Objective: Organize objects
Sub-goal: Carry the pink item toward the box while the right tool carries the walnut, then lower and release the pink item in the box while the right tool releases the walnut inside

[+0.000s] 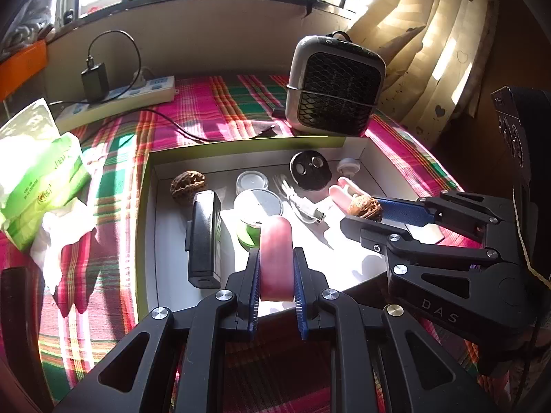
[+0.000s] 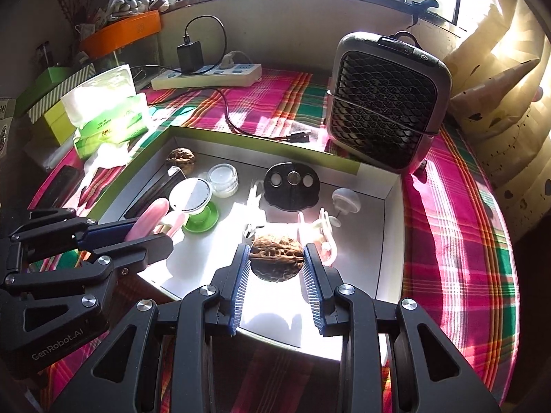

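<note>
A plaid cloth covers the table. On it, far right, stands a grey fan unit; nearer lies an open white box holding small articles. Left gripper: jaws narrow, clamped on a pink flat piece held upright over the box's near edge. Right gripper: jaws partly closed, gripping a walnut above the box's near right area. A second walnut rests in the far left corner.
</note>
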